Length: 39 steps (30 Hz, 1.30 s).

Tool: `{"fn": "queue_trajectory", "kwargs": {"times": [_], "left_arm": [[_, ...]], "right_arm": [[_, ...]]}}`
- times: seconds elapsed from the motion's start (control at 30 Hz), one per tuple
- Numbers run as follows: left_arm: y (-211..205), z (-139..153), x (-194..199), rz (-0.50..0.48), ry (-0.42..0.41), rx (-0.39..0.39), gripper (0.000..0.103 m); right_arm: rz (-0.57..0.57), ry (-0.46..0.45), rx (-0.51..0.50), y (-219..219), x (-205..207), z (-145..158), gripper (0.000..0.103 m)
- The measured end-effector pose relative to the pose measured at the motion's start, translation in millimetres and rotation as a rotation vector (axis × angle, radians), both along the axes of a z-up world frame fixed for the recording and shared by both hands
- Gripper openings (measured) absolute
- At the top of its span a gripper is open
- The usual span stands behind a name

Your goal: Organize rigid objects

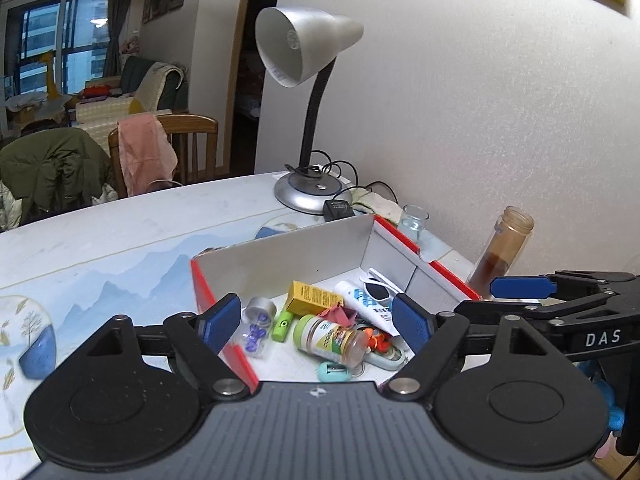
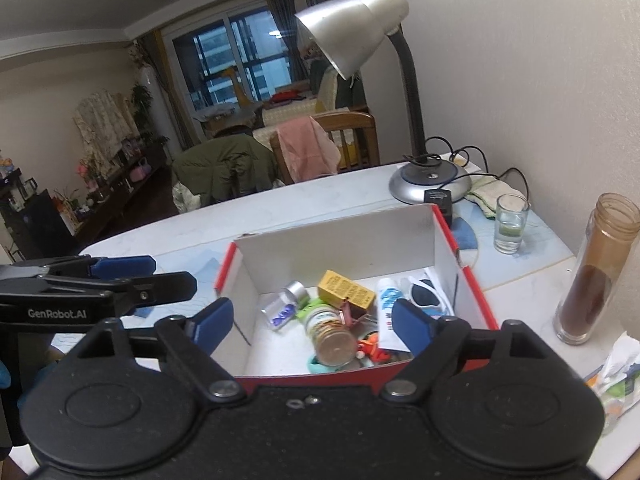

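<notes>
A red-edged white cardboard box (image 1: 288, 252) (image 2: 340, 236) sits on the table and holds several small items: a yellow carton (image 1: 314, 298) (image 2: 346, 290), a green-capped jar (image 1: 330, 338) (image 2: 330, 334), a white tube (image 1: 362, 306) (image 2: 388, 308), white sunglasses (image 1: 380, 290) (image 2: 428, 292), a clear vial of purple bits (image 1: 256, 328) (image 2: 284, 306). My left gripper (image 1: 318, 322) is open and empty above the box's near side. My right gripper (image 2: 312, 326) is open and empty above the box's near edge. Each gripper shows in the other's view, at the side (image 1: 560, 292) (image 2: 100, 276).
A silver desk lamp (image 1: 308, 196) (image 2: 430, 184) with cables stands behind the box by the wall. A small glass (image 2: 510, 222) and a tall jar with brown contents (image 2: 592, 276) stand to the right. Packets (image 2: 616, 376) lie at the far right. Chairs stand beyond the table.
</notes>
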<state>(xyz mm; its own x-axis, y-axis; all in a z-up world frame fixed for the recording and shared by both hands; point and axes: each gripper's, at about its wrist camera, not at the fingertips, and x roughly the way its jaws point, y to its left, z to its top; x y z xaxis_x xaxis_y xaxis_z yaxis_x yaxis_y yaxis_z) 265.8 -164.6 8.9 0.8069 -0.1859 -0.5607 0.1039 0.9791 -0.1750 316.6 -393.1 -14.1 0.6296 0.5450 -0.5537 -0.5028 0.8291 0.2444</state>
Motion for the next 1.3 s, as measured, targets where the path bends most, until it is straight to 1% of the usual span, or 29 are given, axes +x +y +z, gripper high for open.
{"fn": "queue_trajectory", "kwargs": {"times": [0.03,0.1,0.17,0.2,0.23,0.27,0.3,0.43,0.63,0.87,1.0,1.3], "left_arm": [[2.3,-0.3,-2.9,0.002,0.003,0.001,0.083],[5.2,-1.1,-7.1,0.015,0.011,0.002,0.083],[8.0,-2.2,-12.2,0.021,0.016,-0.011,0.085],[9.0,-2.6,-14.6,0.024,0.020,-0.019,0.091],[10.2,-3.3,-17.1,0.028,0.022,-0.022,0.099],[10.7,-3.3,-19.4,0.032,0.022,-0.019,0.102],[10.7,-3.2,-21.9,0.033,0.015,-0.016,0.103],[10.9,-2.7,-29.0,0.046,0.004,0.004,0.103],[14.5,-4.6,-40.9,0.062,0.008,-0.014,0.103],[11.4,-2.1,-51.2,0.023,-0.016,-0.016,0.103],[9.0,-3.2,-52.7,0.015,-0.012,-0.006,0.103],[11.7,-3.3,-56.5,0.001,-0.016,-0.014,0.103]], "right_arm": [[0.000,-0.009,0.008,0.7,-3.7,-0.2,0.088],[-0.011,-0.027,0.024,1.1,-10.6,-0.9,0.092],[-0.017,-0.046,0.026,3.1,-17.6,-0.8,0.093],[-0.018,-0.054,0.027,4.2,-19.9,-0.6,0.096],[-0.021,-0.061,0.029,4.4,-22.0,-0.5,0.098],[-0.027,-0.069,0.031,4.9,-24.1,-0.4,0.100],[-0.031,-0.075,0.036,5.3,-27.4,-0.2,0.101],[-0.049,-0.081,0.053,6.7,-32.9,-0.4,0.103],[-0.064,-0.078,0.057,10.0,-43.4,1.2,0.103],[-0.078,-0.079,0.061,10.2,-56.4,4.2,0.103],[-0.092,-0.070,0.064,9.9,-59.6,3.7,0.103],[-0.124,-0.064,0.058,11.2,-62.9,2.4,0.103]]}}
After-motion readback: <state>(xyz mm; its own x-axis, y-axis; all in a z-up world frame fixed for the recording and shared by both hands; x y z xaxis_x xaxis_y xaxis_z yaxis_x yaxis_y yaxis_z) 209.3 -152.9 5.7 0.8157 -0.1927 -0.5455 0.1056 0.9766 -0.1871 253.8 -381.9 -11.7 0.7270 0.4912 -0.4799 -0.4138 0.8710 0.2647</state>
